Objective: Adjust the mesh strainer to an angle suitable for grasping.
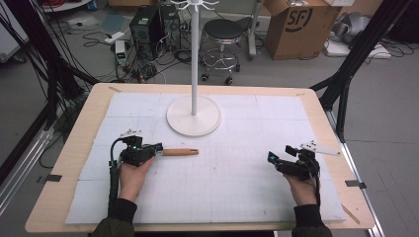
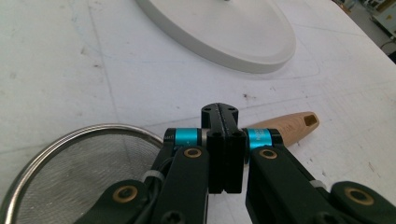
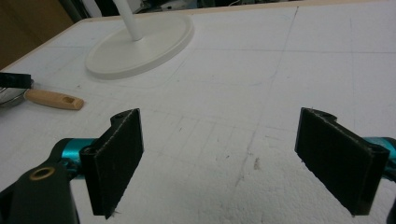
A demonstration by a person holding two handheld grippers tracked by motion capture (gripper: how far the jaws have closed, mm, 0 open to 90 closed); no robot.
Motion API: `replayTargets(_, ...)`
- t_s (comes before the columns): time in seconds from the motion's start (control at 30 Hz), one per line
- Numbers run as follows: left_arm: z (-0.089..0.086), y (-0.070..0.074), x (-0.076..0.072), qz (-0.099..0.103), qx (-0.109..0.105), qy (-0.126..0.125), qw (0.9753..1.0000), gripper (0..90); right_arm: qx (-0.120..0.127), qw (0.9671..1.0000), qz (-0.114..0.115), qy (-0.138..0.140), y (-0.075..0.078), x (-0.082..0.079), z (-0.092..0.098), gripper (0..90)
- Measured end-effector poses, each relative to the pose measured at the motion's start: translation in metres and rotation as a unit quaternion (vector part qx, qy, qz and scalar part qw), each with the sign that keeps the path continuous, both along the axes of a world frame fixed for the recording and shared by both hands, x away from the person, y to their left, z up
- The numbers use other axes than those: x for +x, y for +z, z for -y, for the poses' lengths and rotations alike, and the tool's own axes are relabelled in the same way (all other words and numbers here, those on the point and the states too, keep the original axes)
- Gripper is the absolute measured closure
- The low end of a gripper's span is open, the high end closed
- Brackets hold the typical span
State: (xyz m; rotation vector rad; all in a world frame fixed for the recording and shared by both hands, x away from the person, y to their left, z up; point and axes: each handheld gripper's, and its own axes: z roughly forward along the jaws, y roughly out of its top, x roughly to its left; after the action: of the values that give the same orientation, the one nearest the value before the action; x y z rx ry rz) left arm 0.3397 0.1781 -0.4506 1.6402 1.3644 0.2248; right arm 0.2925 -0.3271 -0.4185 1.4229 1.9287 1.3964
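High view shows the left hand-held gripper (image 1: 157, 147) at the left part of the desk (image 1: 69, 153), its jaws pressed together at the wooden handle (image 1: 180, 152) of a strainer. Left gripper view shows the strainer's metal mesh bowl (image 2: 84, 172) lying just beside and under this gripper, while the handle points away behind the closed jaws. The white stand base (image 1: 193, 115) is near, further on the desk. The right hand-held gripper (image 3: 219, 163) rests well apart, jaws wide apart, holding nothing.

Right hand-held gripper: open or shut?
Open. The right hand-held gripper has its two black jaws set wide apart, bare white table between them, nothing held.
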Motion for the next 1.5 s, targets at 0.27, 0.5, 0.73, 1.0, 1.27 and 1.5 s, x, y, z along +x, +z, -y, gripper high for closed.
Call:
replayTargets(0.27, 0.002, -0.003, 0.001, -0.010, 0.026, 0.002, 0.9996, 90.0, 0.003, 1.0000, 0.003, 0.002, 0.000, 0.000, 0.001, 14.6)
replayTargets(0.5, 0.003, 0.001, -0.005, -0.014, 0.037, -0.008, 0.9992, 90.0, 0.011, 0.9999, 0.004, 0.000, 0.001, -0.001, 0.002, 14.6)
replayTargets(0.73, 0.003, -0.001, -0.003, -0.012, 0.041, -0.008, 0.9991, 90.0, 0.011, 0.9999, 0.005, 0.001, 0.001, -0.001, 0.002, 14.6)
replayTargets(1.0, 0.008, 0.004, -0.010, -0.018, 0.060, -0.020, 0.9978, 90.0, 0.008, 1.0000, 0.005, 0.001, 0.001, -0.001, 0.002, 14.7)
replayTargets(1.27, 0.009, 0.004, -0.023, -0.017, 0.062, -0.033, 0.9973, 90.0, 0.009, 0.9999, 0.004, 0.001, 0.001, -0.001, 0.003, 14.7)
replayTargets(1.5, 0.008, 0.004, -0.034, -0.018, 0.060, -0.039, 0.9973, 90.0, 0.008, 0.9999, 0.006, 0.002, 0.001, -0.001, 0.002, 14.7)
